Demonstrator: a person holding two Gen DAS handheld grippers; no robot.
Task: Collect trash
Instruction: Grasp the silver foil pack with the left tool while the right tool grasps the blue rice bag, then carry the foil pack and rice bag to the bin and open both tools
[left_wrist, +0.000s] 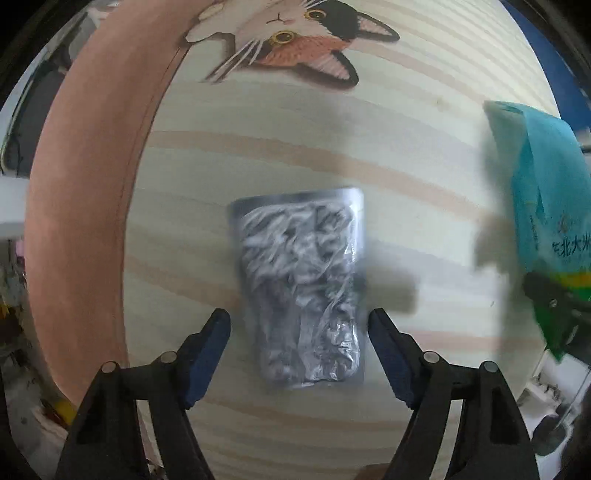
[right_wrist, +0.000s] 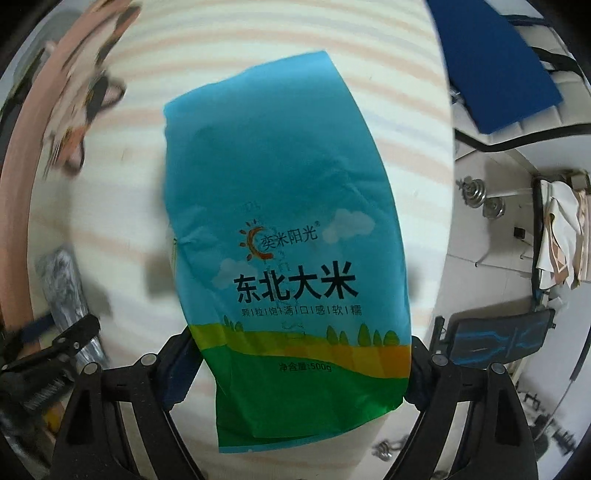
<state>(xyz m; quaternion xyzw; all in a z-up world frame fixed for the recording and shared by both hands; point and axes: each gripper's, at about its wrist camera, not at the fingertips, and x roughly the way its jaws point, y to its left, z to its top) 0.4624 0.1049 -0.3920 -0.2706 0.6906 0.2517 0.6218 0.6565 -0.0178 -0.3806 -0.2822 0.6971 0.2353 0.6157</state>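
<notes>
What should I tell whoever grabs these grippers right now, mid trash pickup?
Left hand-held gripper: open, fingers either side of the silver foil pouch, which lies flat on the striped cat-print table; not gripped yet.
Right hand-held gripper: holding the blue-green rice bag by its lower end, raised over the table.
Done: rice bag picked up.
Left: close on the pouch, lift it, dispose of both. No bin is visible in either view.
</notes>
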